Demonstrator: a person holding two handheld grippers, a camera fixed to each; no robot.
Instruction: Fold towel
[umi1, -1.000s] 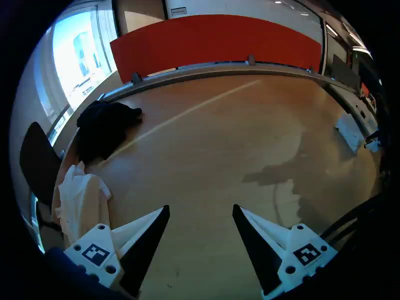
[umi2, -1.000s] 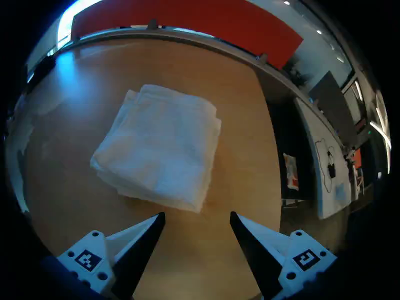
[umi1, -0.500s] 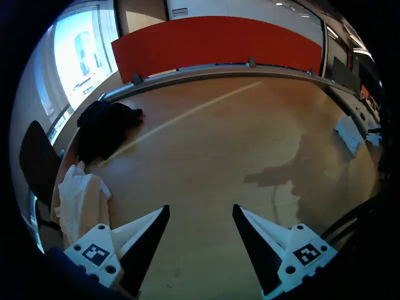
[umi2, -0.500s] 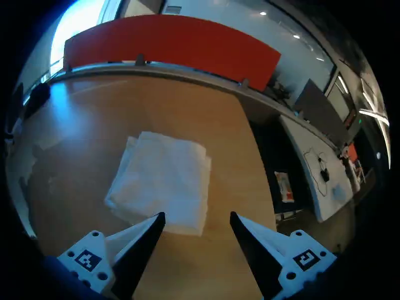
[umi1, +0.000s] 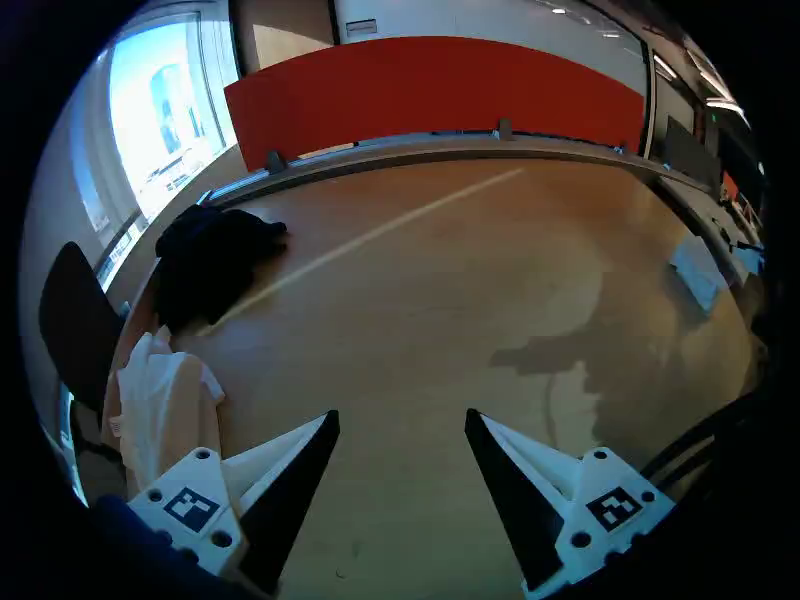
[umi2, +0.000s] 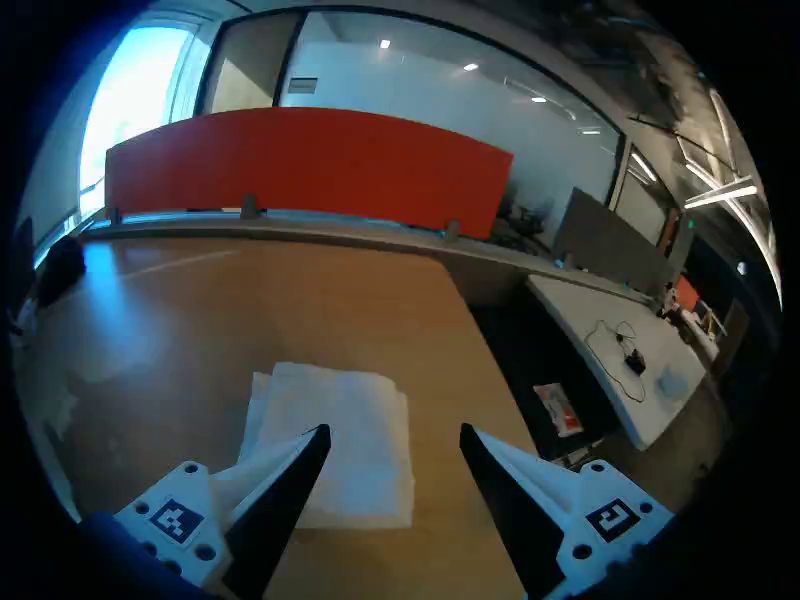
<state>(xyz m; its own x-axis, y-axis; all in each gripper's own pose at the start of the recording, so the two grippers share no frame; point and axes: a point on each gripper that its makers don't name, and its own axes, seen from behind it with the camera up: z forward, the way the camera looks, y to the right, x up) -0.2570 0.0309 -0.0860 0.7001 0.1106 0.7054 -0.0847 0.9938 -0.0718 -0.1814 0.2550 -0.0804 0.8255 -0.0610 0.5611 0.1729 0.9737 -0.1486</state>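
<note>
Towel folded, near table edge | left gripper, right gripper jaws wide apart, empty

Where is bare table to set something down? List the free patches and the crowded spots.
Free: the wide middle of the table, from the black garment across to the folded towel, and back to the red divider. Crowded: the table edge where the black garment and a white cloth lie close together.
</note>
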